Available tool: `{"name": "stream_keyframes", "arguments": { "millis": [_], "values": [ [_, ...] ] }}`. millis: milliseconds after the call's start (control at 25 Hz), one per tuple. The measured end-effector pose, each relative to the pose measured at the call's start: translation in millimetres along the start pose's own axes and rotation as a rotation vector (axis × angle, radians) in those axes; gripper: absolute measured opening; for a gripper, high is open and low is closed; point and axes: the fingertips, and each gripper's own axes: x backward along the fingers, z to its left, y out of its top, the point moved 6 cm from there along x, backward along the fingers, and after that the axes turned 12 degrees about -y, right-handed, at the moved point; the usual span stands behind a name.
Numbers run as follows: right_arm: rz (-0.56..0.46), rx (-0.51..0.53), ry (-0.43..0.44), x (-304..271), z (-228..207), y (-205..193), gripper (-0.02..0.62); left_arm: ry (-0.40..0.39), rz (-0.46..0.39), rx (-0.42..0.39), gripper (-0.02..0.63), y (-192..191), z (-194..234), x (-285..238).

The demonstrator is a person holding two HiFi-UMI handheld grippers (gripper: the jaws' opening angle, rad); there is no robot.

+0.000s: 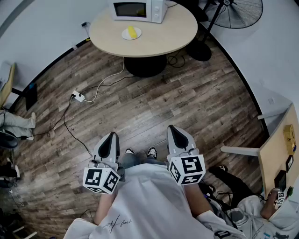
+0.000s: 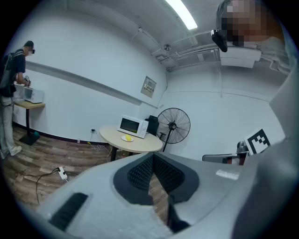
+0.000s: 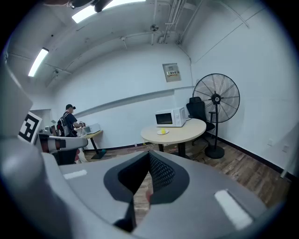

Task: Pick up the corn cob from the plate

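Note:
A yellow corn cob [image 1: 132,31] lies on a small white plate [image 1: 124,34] on the round beige table [image 1: 163,35] far ahead, in front of a white microwave [image 1: 138,10]. The left gripper view shows the corn cob [image 2: 127,137] small and distant, and so does the right gripper view [image 3: 162,131]. My left gripper [image 1: 111,136] and right gripper [image 1: 174,128] are held close to the body over the wooden floor, well short of the table. On both, the jaws meet at the tips with nothing between them [image 2: 153,156] [image 3: 149,154].
A standing fan [image 1: 238,11] is to the right of the table. A white power strip [image 1: 78,96] and its cables trail over the floor at left. A wooden desk [image 1: 280,154] stands at right, and a person [image 3: 70,119] stands at another bench.

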Motion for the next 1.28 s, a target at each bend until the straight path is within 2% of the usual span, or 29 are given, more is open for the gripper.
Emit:
{"name": "stream_keyframes", "arguments": {
  "millis": [360,520,600,720,840,1080,1280],
  "values": [
    [-0.021,-0.026,-0.021,7.7,-24.8,4.3,0.011,-0.015,0.008,-0.013,-0.002,0.1,-11.7,-13.4],
    [-0.044,-0.098,-0.012,8.6,-34.1,7.3,0.011,-0.026,0.011,-0.026,-0.002,4.0,-21.4,-19.8],
    [-0.051,-0.148,0.024,8.2,-34.1,8.8,0.011,-0.019,0.022,-0.035,-0.002,4.4,-22.8,-19.5],
    [-0.046,-0.19,0.131,8.5,-27.1,10.1,0.012,-0.003,0.037,-0.043,-0.002,3.7,-22.0,-18.0],
    [-0.044,-0.157,0.172,4.1,-20.3,10.5,0.012,0.0,0.042,-0.042,-0.002,3.7,-19.4,-20.5],
    [-0.042,-0.076,0.148,-14.6,-11.3,10.1,0.011,-0.02,0.054,-0.026,-0.002,2.5,-7.4,-30.1],
    [-0.032,-0.058,0.147,-41.3,-2.2,22.7,0.011,-0.057,0.067,-0.038,-0.002,11.7,10.4,-50.5]
  ]
}}
